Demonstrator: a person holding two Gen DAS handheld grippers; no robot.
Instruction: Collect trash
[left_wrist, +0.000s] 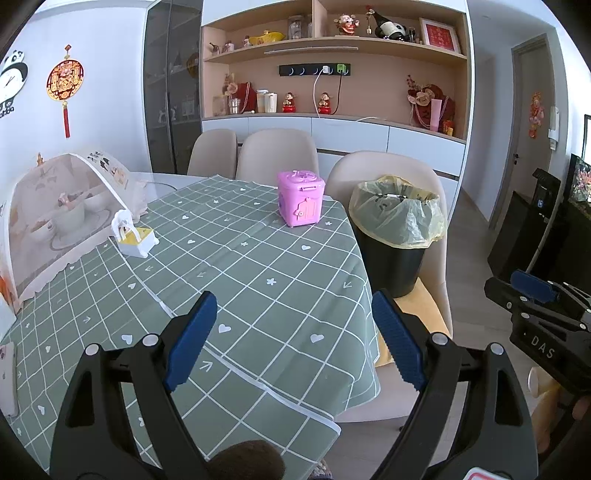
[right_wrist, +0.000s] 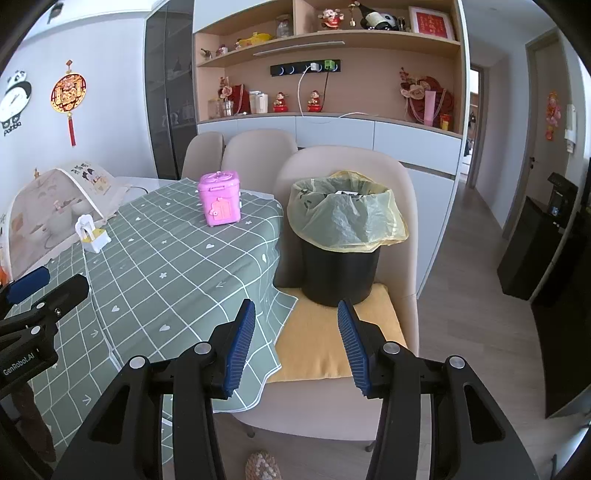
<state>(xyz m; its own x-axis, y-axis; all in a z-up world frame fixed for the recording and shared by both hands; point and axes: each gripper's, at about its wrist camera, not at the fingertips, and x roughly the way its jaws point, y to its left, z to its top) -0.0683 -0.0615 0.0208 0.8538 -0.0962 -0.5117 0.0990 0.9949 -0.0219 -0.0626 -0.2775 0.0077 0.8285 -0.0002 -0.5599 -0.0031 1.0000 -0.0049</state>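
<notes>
Bin (right_wrist: 340, 266) is right of centre in the right wrist view, standing upright on a yellow cushion (right_wrist: 325, 343) on a beige chair (right_wrist: 402, 229), long axis vertical, mouth facing up. Black body, yellowish liner (right_wrist: 347, 218) folded over the rim; something white and dark lies inside near the top, too small to tell. In the left wrist view the bin (left_wrist: 391, 258) is right of centre, just beside the table edge.

Table has a green checked cloth (left_wrist: 229, 280) hanging over the edge next to the chair. Pink box (left_wrist: 301, 201) stands upright near the far edge, upper centre. White and yellow toy (left_wrist: 135, 236) stands left of it, close to a mesh food cover (left_wrist: 55, 218) at far left with dishes under it.

Left gripper (left_wrist: 293, 339) at lower centre of its view, over the cloth, jaws spread wide, nothing between them. Right gripper (right_wrist: 295, 343) at lower centre of its view, over the cloth edge and cushion, pointing toward the bin, jaws apart, holding nothing. Each gripper shows at the side edge of the other view.
</notes>
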